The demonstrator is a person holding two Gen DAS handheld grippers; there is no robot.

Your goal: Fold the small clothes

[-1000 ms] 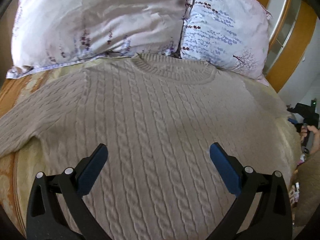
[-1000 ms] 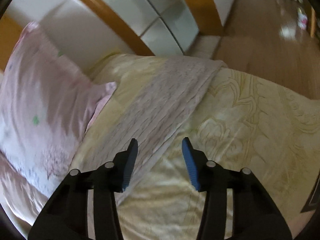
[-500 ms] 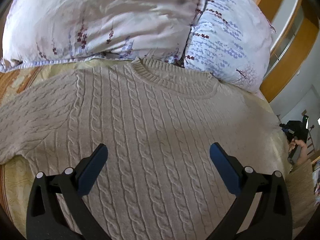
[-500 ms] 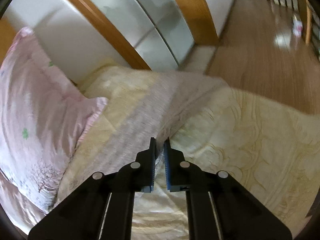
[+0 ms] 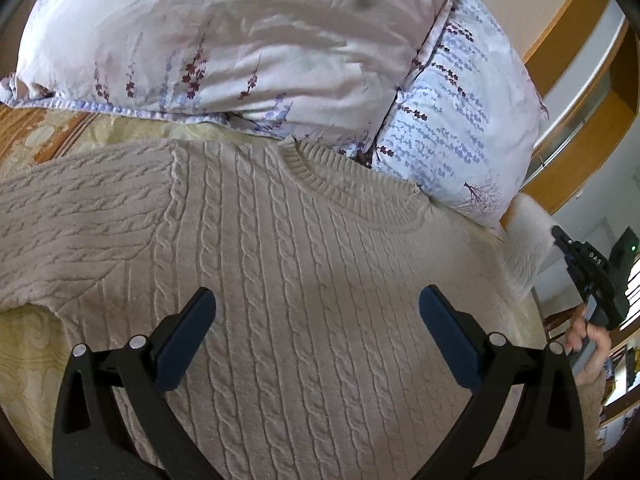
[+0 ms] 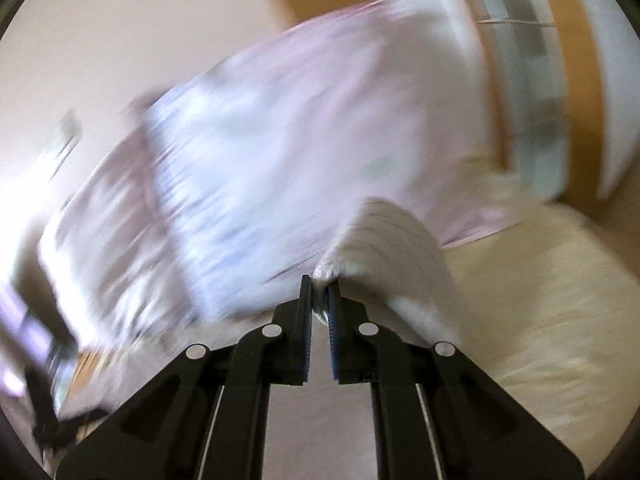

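Note:
A beige cable-knit sweater (image 5: pixel 288 264) lies flat on the bed, collar toward the pillows, one sleeve stretched to the left. My left gripper (image 5: pixel 316 312) is open and empty, hovering over the sweater's chest. My right gripper (image 6: pixel 319 292) is shut on the sweater's other sleeve (image 6: pixel 392 248) and holds it lifted off the bed; the right wrist view is heavily blurred. That gripper also shows at the far right of the left wrist view (image 5: pixel 592 280), with the raised sleeve (image 5: pixel 528 240) beside it.
Two floral pillows (image 5: pixel 240 48) (image 5: pixel 460 120) lie against the sweater's collar. A cream patterned bedspread (image 6: pixel 540 300) covers the bed. A wooden-framed wardrobe (image 5: pixel 576 92) stands at the right.
My right gripper closed on the sleeve and lifted it, swinging fast toward the pillows. My left gripper drifted slightly forward over the sweater and stayed open.

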